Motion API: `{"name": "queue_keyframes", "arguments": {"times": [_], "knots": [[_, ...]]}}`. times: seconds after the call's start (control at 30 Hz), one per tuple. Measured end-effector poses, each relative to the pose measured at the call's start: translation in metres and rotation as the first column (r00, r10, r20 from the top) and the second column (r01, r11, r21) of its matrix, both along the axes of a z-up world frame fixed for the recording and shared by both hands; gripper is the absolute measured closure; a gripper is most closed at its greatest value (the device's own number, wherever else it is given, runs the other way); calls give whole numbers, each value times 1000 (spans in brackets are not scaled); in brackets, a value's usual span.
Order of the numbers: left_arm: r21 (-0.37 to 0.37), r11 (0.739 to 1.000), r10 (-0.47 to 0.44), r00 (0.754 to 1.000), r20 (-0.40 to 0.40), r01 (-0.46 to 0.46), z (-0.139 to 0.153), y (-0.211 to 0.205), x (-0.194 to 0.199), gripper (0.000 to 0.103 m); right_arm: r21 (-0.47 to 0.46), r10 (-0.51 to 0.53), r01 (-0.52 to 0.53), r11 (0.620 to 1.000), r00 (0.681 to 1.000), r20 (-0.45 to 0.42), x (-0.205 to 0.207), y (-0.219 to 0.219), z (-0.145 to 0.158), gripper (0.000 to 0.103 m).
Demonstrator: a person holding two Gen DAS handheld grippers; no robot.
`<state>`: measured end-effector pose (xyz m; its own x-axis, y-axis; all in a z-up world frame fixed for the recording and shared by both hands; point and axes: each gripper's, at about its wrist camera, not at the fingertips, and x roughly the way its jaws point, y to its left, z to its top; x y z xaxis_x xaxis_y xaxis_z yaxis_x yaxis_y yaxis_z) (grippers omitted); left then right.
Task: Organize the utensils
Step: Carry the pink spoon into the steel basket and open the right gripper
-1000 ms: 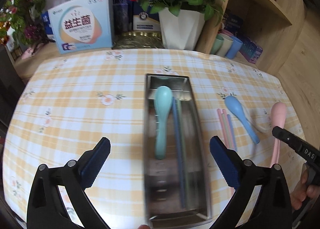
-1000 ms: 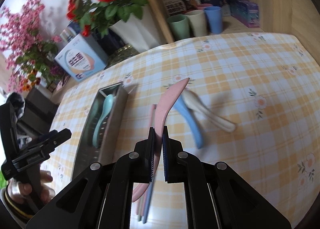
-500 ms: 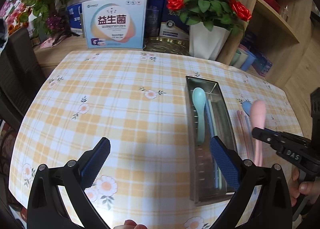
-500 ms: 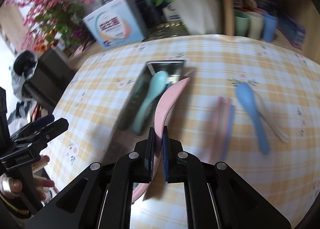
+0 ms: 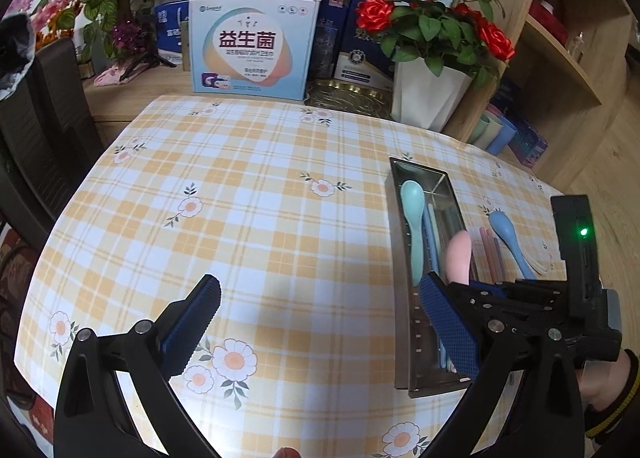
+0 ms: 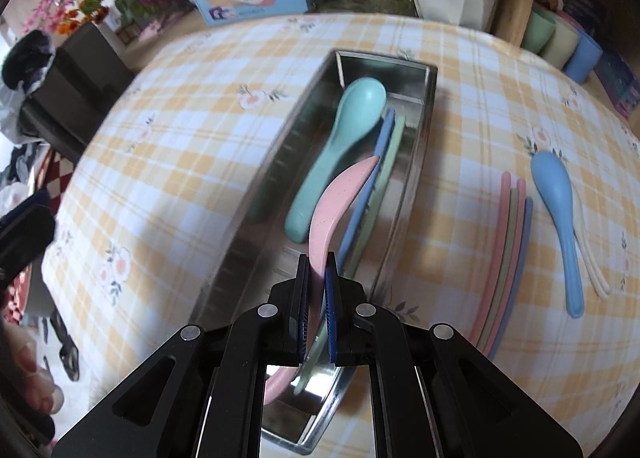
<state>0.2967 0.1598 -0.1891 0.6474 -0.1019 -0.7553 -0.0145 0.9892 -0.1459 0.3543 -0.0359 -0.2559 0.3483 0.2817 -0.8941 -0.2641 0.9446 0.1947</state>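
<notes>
1. So, starting on the left: the left gripper [image 5: 320, 322] has slid off to the left side of the tablecloth [image 5: 240, 198] and hangs over bare cloth with its jaws spread wide, nothing between them. A second ago it was straddling the metal tray [image 5: 400, 258]; now the tray sits off by its right finger. Looks to me like it's just getting out of the way.
2. Middle: the tray already holds a mint spoon [image 6: 340, 146] and a couple of chopsticks [image 6: 380, 162] lying lengthwise.
3. The right gripper [image 6: 318, 290] is pinching the pink spoon [image 6: 336, 202] by its handle, pads pressed tight on it. A moment back that spoon was out over the cloth beside the tray; now it's hovering tilted right above the tray, bowl end over the mint one. I'd guess lowering and letting go is next.
4. Right side: a bundle of loose chopsticks [image 6: 508, 250], a blue spoon [image 6: 560, 218] and a cream spoon [image 6: 592, 258] partly under it still wait on the cloth, so plenty's left.
</notes>
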Motion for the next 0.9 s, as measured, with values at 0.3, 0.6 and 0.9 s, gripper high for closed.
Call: {"name": "queue_keyframes", "arguments": {"times": [0.3,0.6,0.9], "knots": [[6,1000,1,1000,17,-1,4,-6,-5,6,-34,-9,10,999,1000,10,-2,-2,-1,94],[-42,997,-57,998,30,58,7,-30,-7,7,86,-67,57,995,992,112,-27,-43,28,64],[-52,982,-184,983,-22,182,1,-88,-5,33,123,-225,204,971,953,201,-51,-141,36,52]]}}
